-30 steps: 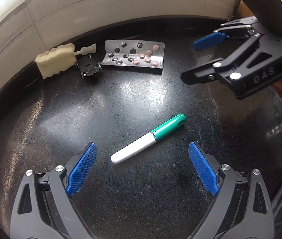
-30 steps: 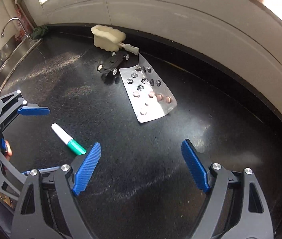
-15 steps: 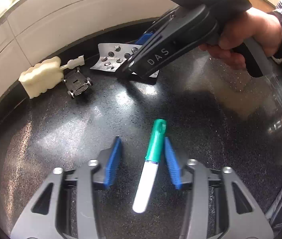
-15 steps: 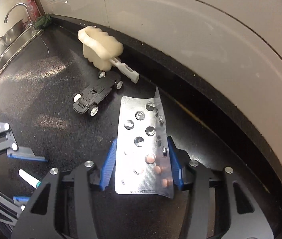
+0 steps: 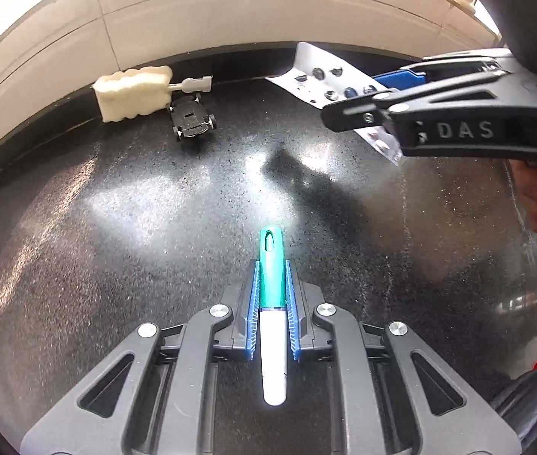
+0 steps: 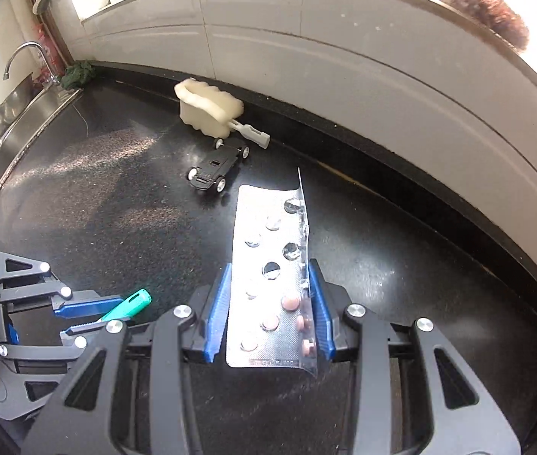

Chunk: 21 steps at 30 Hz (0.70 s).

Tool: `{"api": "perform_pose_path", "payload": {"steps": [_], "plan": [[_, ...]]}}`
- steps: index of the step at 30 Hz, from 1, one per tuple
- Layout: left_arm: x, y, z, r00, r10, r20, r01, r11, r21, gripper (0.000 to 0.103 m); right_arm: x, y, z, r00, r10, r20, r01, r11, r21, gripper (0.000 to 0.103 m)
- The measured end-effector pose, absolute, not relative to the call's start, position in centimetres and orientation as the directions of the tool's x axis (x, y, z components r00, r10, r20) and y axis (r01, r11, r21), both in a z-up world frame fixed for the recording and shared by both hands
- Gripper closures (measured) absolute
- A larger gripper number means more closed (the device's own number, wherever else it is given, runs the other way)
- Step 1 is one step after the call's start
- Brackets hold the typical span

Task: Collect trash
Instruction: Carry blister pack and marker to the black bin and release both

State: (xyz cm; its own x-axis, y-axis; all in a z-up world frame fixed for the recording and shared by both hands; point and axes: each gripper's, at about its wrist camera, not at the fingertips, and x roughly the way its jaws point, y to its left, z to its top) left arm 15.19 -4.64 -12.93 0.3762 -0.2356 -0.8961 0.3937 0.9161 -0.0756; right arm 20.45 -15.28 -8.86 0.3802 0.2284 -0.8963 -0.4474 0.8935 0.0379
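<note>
Both grippers loaded, both catches up off the black speckled stone counter (image 5: 154, 227)!

The left gripper (image 5: 271, 265) has its blue pads pinched tight on the green-capped white marker pen (image 5: 271, 326), green cap poking forward past the fingertips, white barrel running back between the jaws. Over on the right, the right gripper (image 6: 272, 303) is clamped on the silver foil blister pack of pink pills (image 6: 268, 265) by its two long edges, and the sheet is bowing, right edge curling upward. From the left wrist camera that pack hangs above the counter toward the back edge. Along the back edge by the white tiled wall: a cream sponge brush with a white handle (image 6: 208, 112), a small black toy car (image 6: 217, 168) just in front of it.
</note>
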Motion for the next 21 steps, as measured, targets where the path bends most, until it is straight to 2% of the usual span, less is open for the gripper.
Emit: {"api": "perform_pose_path", "payload": {"steps": [8, 14, 21], "plan": [[9.7, -3.5, -9.7, 0.428, -0.194, -0.883, 0.312, 0.948, -0.057, 0.09, 12.8, -16.3, -4.7, 0.431, 0.25, -0.867, -0.411, 0.91, 0.058, 0.064], [5.0, -2.7, -8.4, 0.454, -0.173, -0.874, 0.276, 0.96, -0.046, 0.09, 7.9, -16.2, -4.3, 0.42, 0.252, -0.872, -0.418, 0.907, 0.061, 0.063], [3.2, -1.5, -8.2, 0.469, -0.153, -0.87, 0.234, 0.971, -0.044, 0.09, 4.8, -16.3, -3.7, 0.427, 0.255, -0.868, -0.421, 0.905, 0.058, 0.063]]}}
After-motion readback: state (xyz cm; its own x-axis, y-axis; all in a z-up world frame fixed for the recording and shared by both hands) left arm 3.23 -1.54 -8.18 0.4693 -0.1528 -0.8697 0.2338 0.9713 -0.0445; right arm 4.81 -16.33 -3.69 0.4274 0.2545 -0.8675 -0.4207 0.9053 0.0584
